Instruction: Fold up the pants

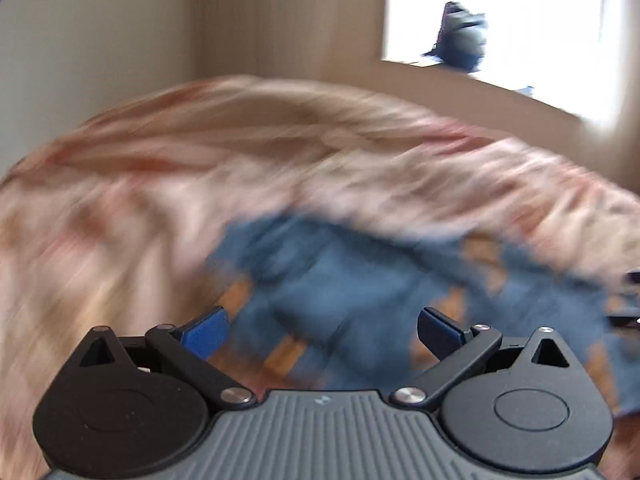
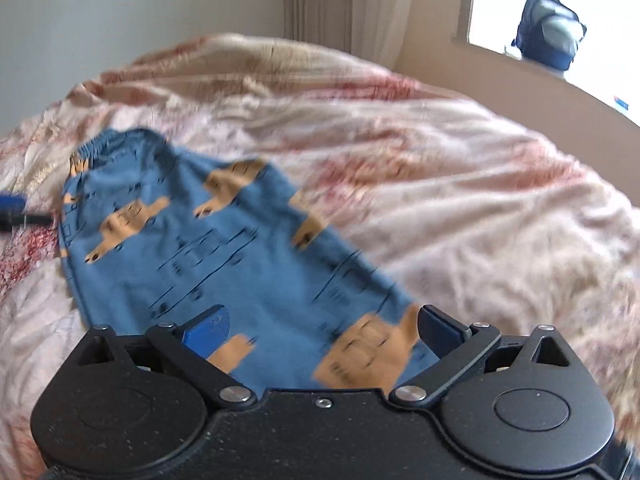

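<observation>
Looking through the left wrist camera, I see mostly blur. My left tool (image 1: 322, 330) has its two blue pads wide apart, with nothing between them. The blue pants (image 1: 320, 280) lie just past the pads, on the bed cover (image 1: 120, 208), which is pink and cream. The picture is too smeared for me to tell which part of the pants is nearest. I think this hand is moving fast, so I would slow down before I try to pinch any cloth. A backpack (image 1: 462, 36) sits on the window ledge, far behind the pants.

Through the right wrist camera, things are clearer. My right tool (image 2: 322, 330) is also spread wide and holds nothing. The pants (image 2: 224, 248) lie flat on the bed cover (image 2: 460, 184), and the near end of the pants runs right under the tool. The stretchy waistband (image 2: 108, 142) is at the far end of the pants. They have tan shapes and dark marks printed on them. Just beside the left edge of the pants I can see a bit of the other tool (image 2: 16, 210).

I judge the job has barely begun, since the pants look spread out. To do this step well, I would grab the near end with the right tool, grab the same end with the left, and lift both together toward the waistband. Uneven hands could leave a crooked fold.
</observation>
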The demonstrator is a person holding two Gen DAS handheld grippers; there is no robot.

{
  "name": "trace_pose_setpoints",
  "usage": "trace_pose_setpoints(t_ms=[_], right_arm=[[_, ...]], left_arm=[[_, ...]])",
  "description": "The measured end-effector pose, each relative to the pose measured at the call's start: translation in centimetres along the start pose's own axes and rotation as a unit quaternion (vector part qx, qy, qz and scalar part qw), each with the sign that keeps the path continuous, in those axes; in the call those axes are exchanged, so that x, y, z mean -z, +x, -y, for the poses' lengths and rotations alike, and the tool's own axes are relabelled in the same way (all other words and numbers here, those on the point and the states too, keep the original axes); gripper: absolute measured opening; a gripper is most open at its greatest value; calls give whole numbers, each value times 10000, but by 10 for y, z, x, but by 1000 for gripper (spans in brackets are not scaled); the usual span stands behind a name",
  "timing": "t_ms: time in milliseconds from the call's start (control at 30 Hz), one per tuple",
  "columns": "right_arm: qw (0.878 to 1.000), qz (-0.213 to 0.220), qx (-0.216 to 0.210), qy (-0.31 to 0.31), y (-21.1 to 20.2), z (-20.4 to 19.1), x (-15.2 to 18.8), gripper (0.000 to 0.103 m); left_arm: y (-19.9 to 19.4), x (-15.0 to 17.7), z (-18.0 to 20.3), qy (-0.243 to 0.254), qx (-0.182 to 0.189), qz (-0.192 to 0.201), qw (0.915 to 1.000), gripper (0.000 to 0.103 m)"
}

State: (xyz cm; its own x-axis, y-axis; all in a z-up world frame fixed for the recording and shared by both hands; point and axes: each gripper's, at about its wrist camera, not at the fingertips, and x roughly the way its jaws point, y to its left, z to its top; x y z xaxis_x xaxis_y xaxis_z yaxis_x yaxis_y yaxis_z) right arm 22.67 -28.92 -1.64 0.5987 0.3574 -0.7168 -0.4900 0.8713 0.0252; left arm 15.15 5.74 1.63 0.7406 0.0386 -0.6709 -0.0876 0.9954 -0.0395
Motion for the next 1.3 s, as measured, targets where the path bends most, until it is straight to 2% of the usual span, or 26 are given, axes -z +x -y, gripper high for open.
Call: trace_pose_setpoints(t_ms=[100, 200, 267, 300, 333, 400, 500, 533, 600, 633, 667, 700, 800, 867, 933, 967, 1000, 1033, 1133, 1200, 1300], right_arm=[[9995, 128, -176, 229, 11, 17, -4, 102], [9978, 275, -309, 512, 13, 22, -1, 102], [9970, 295, -354, 628, 12, 19, 6, 102], [9967, 304, -377, 653, 11, 17, 11, 102], [9969, 292, -375, 634, 10, 14, 17, 102], [9986, 224, -187, 434, 10, 10, 27, 102], [9992, 214, 275, 218, 5, 14, 41, 102], [9987, 237, 341, 283, 2, 19, 43, 102], [9960, 286, 655, 527, -3, 31, 47, 102], [9935, 317, 839, 694, -6, 36, 48, 102], [9906, 376, 968, 890, -11, 41, 49, 102], [9877, 480, 1010, 1097, -18, 43, 51, 102], [9820, 875, 779, 1481, -42, 43, 60, 102], [9795, 911, 776, 1617, -50, 41, 71, 102], [9783, 706, 890, 1734, -52, 41, 85, 102], [9767, 578, 1053, 1777, -54, 42, 94, 102], [9744, 470, 1267, 1797, -56, 44, 104, 102], [9728, 413, 1485, 1730, -60, 46, 112, 102], [9691, 426, 2112, 1200, -78, 54, 125, 102], [9606, 455, 2488, 1151, -93, 65, 131, 102], [9390, 684, 2949, 1632, -120, 88, 145, 102]], left_arm=[[43, -44, 25, 718, 893, 96, 9934, 103], [97, -72, 56, 1409, 1328, -111, 9810, 103], [133, -78, 75, 1823, 1317, -442, 9734, 103], [148, -75, 78, 2017, 1180, -581, 9706, 103], [163, -71, 82, 2189, 953, -663, 9688, 103], [178, -62, 86, 2385, 905, -617, 9650, 103], [178, -65, 89, 2176, 722, -475, 9722, 103], [177, -69, 92, 2111, 488, -321, 9757, 103], [174, -78, 100, 2088, -384, -31, 9772, 103], [171, -81, 104, 2099, -646, -5, 9756, 103], [165, -82, 108, 2082, -692, -31, 9756, 103], [156, -81, 112, 2060, -502, -58, 9772, 103], [124, -64, 135, 2045, 369, -53, 9781, 103], [106, -41, 157, 2192, 767, -67, 9726, 103], [97, -13, 180, 2486, 820, -186, 9649, 103], [99, 1, 193, 2754, 716, -318, 9581, 102], [99, 14, 203, 3014, 444, -252, 9521, 103], [96, 22, 209, 3179, 209, -12, 9479, 103], [84, 25, 228, 3531, -193, 161, 9352, 103], [76, 21, 238, 3690, -254, 176, 9289, 103], [57, 15, 255, 3761, -83, 273, 9261, 103]])
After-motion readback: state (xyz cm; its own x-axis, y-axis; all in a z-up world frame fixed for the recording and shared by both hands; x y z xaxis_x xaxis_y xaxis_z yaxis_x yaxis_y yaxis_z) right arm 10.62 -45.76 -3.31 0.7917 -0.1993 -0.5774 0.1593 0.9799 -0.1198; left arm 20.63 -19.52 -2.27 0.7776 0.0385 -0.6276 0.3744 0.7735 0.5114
